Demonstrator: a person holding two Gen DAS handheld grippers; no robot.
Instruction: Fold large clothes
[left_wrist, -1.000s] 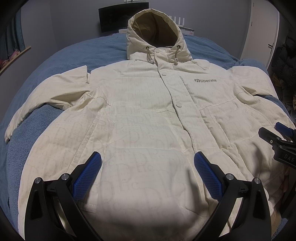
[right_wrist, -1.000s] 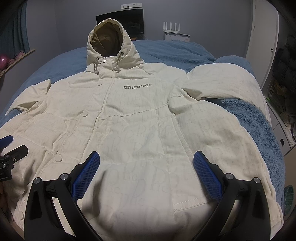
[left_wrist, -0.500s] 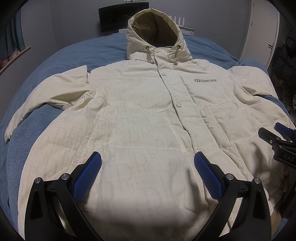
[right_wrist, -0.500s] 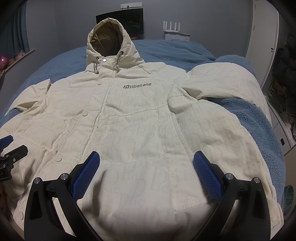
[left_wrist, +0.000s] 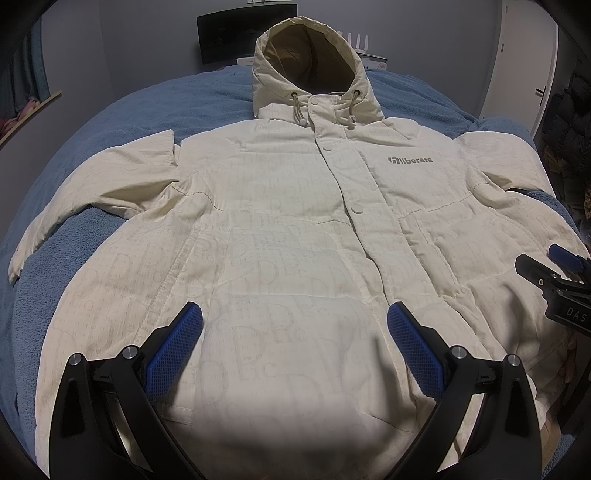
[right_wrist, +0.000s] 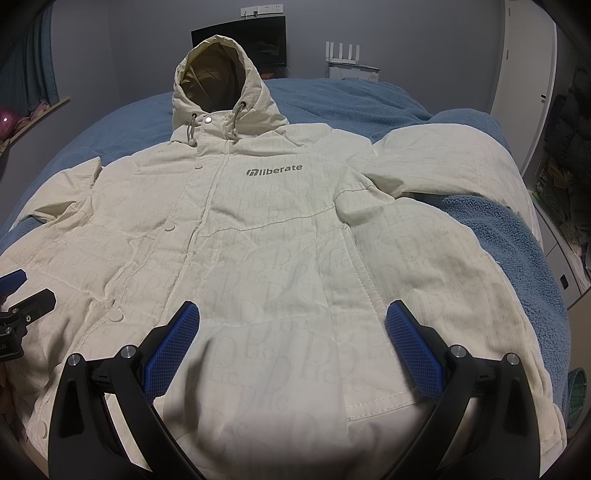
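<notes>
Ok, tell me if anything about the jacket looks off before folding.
Nothing stands out. The cream jacket lies flat, face up on the blue blanket, snapped shut, sleeves spread, hood propped open.

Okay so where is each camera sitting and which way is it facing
Left wrist: on the left gripper by the jacket hem, facing the hood; the right gripper shows at right.
Right wrist: on the right gripper, same direction; the left gripper shows at left.
Shared: the jacket, the blue blanket.

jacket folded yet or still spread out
Spread out: the jacket lies flat, front up, on the bed, both sleeves out to the sides, no fold made.
</notes>
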